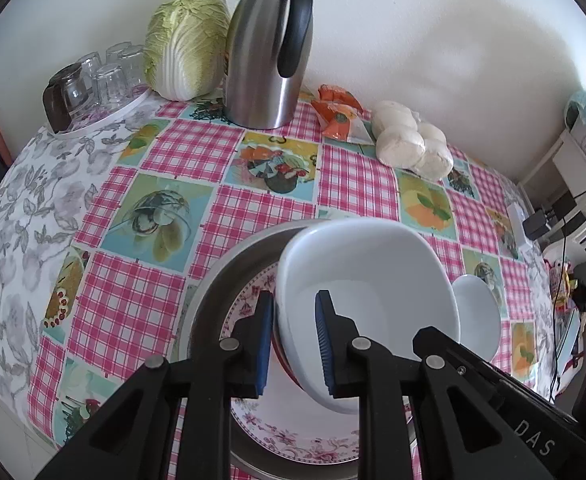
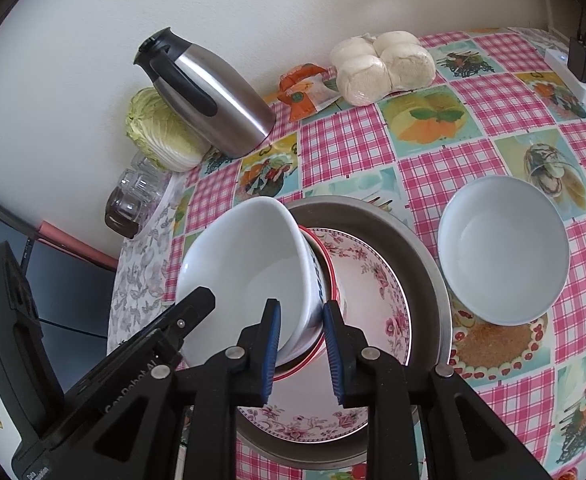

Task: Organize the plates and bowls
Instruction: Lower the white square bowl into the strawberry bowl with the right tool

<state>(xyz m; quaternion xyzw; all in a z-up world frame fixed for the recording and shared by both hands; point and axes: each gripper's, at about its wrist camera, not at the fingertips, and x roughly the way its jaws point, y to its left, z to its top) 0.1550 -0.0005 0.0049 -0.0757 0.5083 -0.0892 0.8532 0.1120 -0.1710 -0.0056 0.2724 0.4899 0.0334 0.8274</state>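
Both grippers, left gripper [image 1: 295,342] and right gripper [image 2: 301,350], clamp opposite rims of the tilted white ceramic bowl [image 1: 367,292] above the floral-patterned plate [image 2: 367,280]; the bowl hides a red-rimmed dish beneath it, its shape unclear.

My own arms covering the near part of the floral plate [image 2: 373,280], white bowl [image 1: 365,280] hiding the red-rimmed dish under it, thermos [image 1: 269,52] lid cut by the top edge, glasses [image 1: 105,76] half behind the cabbage [image 2: 161,136].
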